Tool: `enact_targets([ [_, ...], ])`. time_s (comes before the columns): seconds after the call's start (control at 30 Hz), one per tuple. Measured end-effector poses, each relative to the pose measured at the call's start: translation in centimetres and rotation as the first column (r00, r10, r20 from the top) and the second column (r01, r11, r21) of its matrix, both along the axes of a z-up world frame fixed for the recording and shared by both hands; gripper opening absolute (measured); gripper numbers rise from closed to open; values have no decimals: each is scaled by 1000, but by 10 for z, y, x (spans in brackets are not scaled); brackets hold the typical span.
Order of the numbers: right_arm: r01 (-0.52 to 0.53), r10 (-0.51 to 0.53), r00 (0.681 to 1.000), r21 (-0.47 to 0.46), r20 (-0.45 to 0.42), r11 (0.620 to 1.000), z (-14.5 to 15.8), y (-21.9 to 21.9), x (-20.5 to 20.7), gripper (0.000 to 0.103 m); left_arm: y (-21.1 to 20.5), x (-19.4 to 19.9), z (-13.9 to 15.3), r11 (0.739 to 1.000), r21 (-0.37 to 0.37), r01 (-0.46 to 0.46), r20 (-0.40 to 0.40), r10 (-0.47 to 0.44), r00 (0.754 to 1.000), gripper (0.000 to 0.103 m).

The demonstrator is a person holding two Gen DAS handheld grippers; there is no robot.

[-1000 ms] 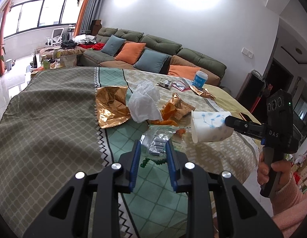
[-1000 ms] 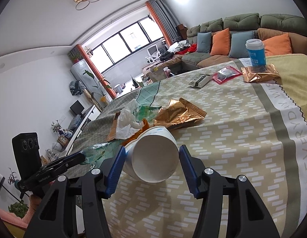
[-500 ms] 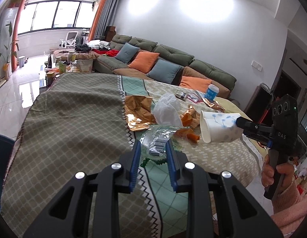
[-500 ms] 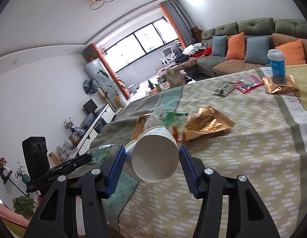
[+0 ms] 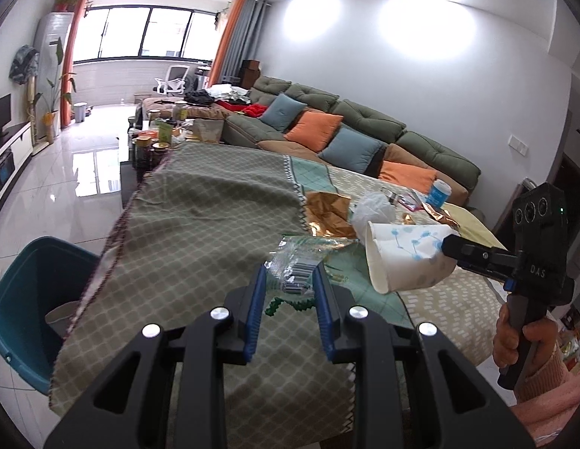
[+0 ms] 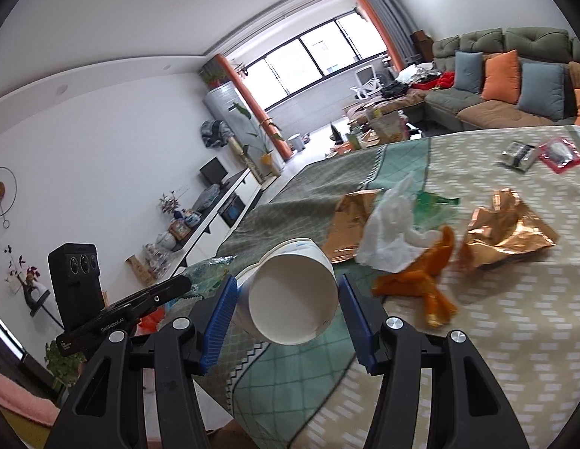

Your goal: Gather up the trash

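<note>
Here, right gripper point(image 6: 288, 301) clamping smooth paper cup point(image 6: 290, 295) (conical), left gripper point(image 5: 290, 286) pinching crinkly clear wrapper point(image 5: 295, 265).

Left wrist view: the right gripper point(image 5: 449, 249) carries the white letters "DAS" on its black body. Right wrist view: the left gripper point(image 6: 185, 284) carries white print reading "GenRobot.AI" along its black arm; smaller lines below are illegible.

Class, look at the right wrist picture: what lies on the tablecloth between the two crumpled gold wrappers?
In the right wrist view, a crumpled white plastic bag and orange peel lie between the left gold wrapper and the right gold wrapper.
</note>
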State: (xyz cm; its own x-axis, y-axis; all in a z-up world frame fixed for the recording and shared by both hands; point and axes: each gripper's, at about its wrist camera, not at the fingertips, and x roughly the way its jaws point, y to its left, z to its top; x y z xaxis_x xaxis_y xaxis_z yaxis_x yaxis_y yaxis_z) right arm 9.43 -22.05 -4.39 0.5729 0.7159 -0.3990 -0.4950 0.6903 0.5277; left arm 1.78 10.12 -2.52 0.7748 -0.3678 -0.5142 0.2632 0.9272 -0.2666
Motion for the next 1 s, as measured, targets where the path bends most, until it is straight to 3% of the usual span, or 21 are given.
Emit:
enact_targets([
  [0.57,-134,134,991,4,-21,991,-5,55,17,56,51,-16,6,990,11,-142,19,142,990,27],
  [1.0,-241,241,971,-7,-10,971,1,104,37,56,88,-26,9,968,12,-250,25,250,968,27],
])
